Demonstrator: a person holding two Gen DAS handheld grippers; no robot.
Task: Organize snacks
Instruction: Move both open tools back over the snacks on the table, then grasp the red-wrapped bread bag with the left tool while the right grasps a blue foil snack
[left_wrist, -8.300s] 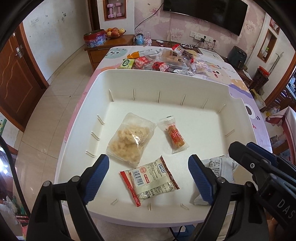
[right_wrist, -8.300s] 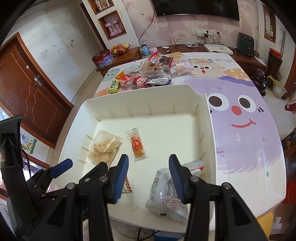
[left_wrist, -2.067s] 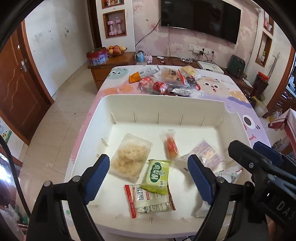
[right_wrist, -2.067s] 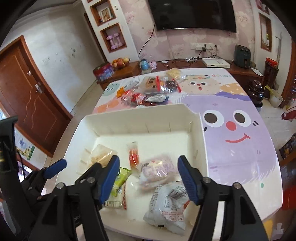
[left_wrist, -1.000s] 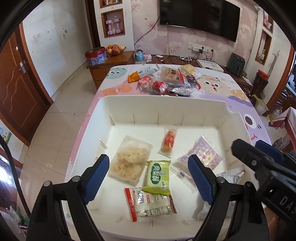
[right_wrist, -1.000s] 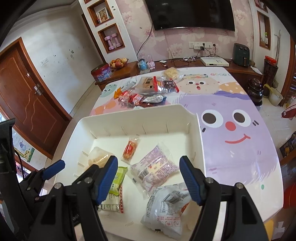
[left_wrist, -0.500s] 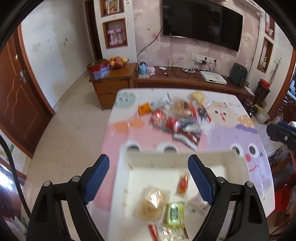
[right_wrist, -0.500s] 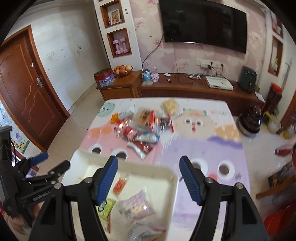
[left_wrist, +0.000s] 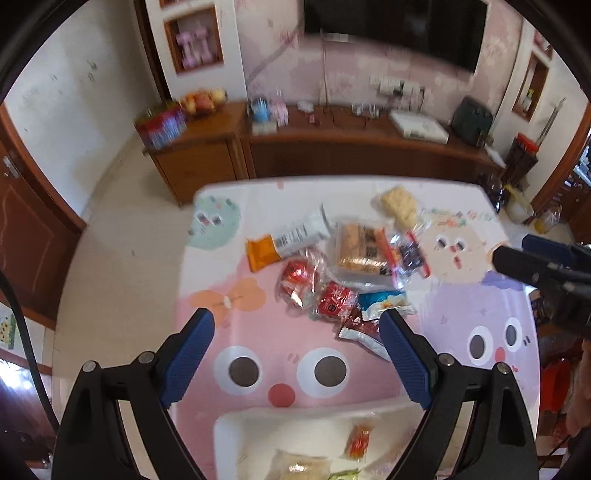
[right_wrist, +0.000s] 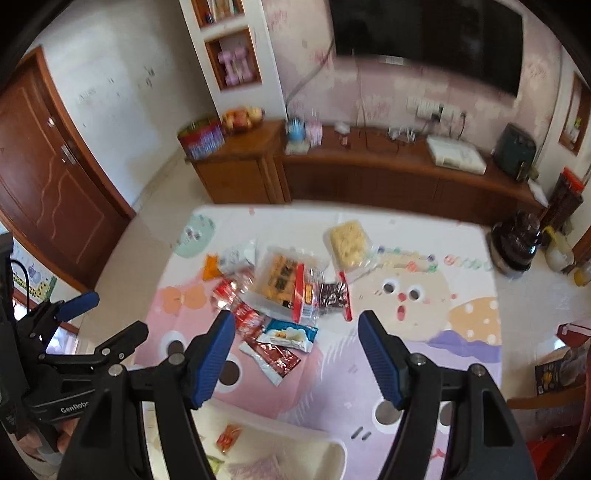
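Observation:
Both grippers are raised high above the cartoon-print table. My left gripper (left_wrist: 297, 350) is open and empty; my right gripper (right_wrist: 297, 347) is open and empty. A heap of loose snack packets (left_wrist: 354, 266) lies on the far half of the table, also in the right wrist view (right_wrist: 291, 288). It includes an orange-and-white bar (left_wrist: 286, 240), a clear pack of yellow crackers (left_wrist: 360, 247), a pale puffed snack bag (right_wrist: 351, 242), a blue packet (right_wrist: 291, 334) and red wrappers (left_wrist: 334, 301). The white bin (left_wrist: 314, 417) sits at the near edge, holding an orange packet (left_wrist: 358, 445).
A wooden sideboard (right_wrist: 369, 173) runs behind the table with a fruit bowl (right_wrist: 243, 118), a red tin (right_wrist: 201, 142) and a white box (right_wrist: 456, 155). A TV hangs above. A brown door (right_wrist: 48, 184) is at left. Tiled floor lies left of the table.
Both grippers have risen and pulled back from the bin, so the view now takes in the far snack heap. The bin has dropped to the bottom edge. Both stay open.

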